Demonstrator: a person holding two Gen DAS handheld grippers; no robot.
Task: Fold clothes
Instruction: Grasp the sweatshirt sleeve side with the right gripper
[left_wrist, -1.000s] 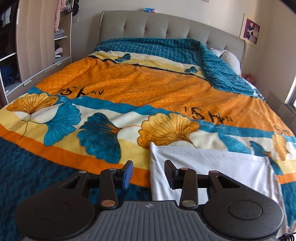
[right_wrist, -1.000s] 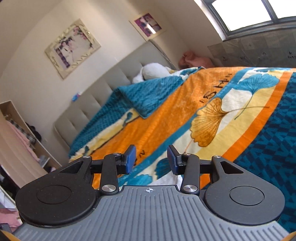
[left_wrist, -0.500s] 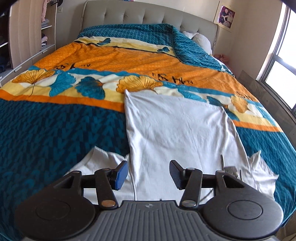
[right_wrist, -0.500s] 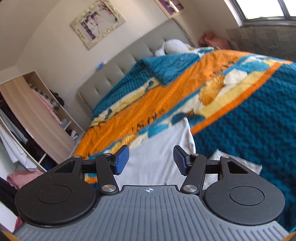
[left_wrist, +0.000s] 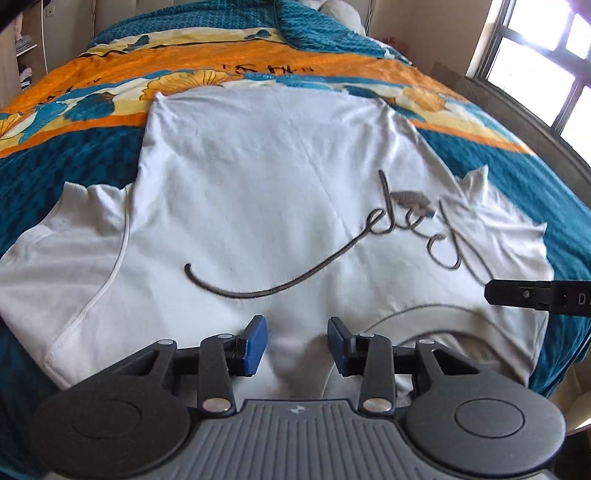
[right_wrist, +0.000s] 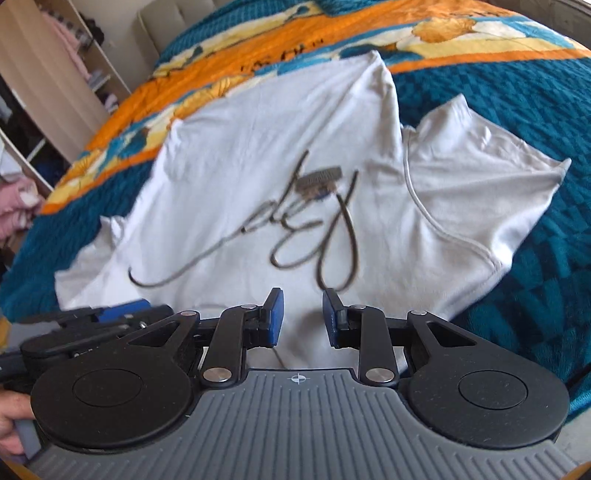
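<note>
While a bedspread (left_wrist: 92, 155) of teal, orange and cream with fan-shaped leaves covers the whole bed, a white T-shirt (left_wrist: 266, 177) lies spread flat on top of it, front up, its collar end nearest the cameras and its hem toward the orange band. Both short sleeves lie out to the sides on the teal part of the cover. Across the chest runs a dark cursive script (left_wrist: 369, 240), and a small grey patch (left_wrist: 410, 197) sits on the lettering. At the far end of the bed a folded-back teal blanket (left_wrist: 317, 33) shows, with a window (left_wrist: 546, 62) to one side in the left wrist view and open wardrobe shelves (right_wrist: 44, 96) holding pink clothes in the right wrist view.

Just over the neckline edge the left gripper (left_wrist: 297, 345) has its blue-padded jaws apart and closing, with a raised bit of shirt fabric in the gap but the pads not pressing on it. Beside it the right gripper (right_wrist: 298, 317) stands the same way, jaws apart and closing over the white cloth near the collar, nothing clamped. A hand (right_wrist: 11, 424) holds the left gripper's handle at the edge of the right wrist view.
</note>
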